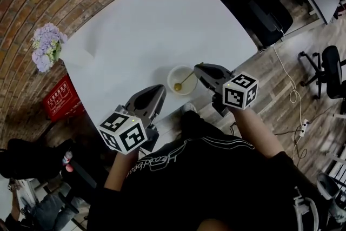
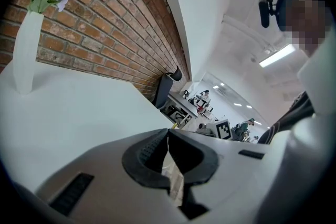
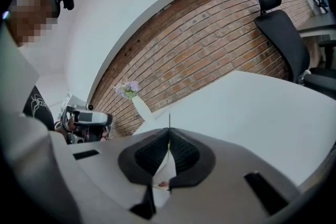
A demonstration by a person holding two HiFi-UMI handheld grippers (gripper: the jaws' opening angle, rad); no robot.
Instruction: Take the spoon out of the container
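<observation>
- Right gripper [image 1: 199,68] clamped on spoon [image 1: 184,81] handle tip; spoon's bowl end rests in container [image 1: 171,73], near right.
- Left gripper [image 1: 160,89] closed, empty, left of container.
- Judgement: lift straight up, slowly; clear the rim without tipping the container.

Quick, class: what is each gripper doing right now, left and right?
Left gripper: closed, nothing between its jaws.
Right gripper: closed on the spoon handle; the spoon's head lies in the container.
</observation>
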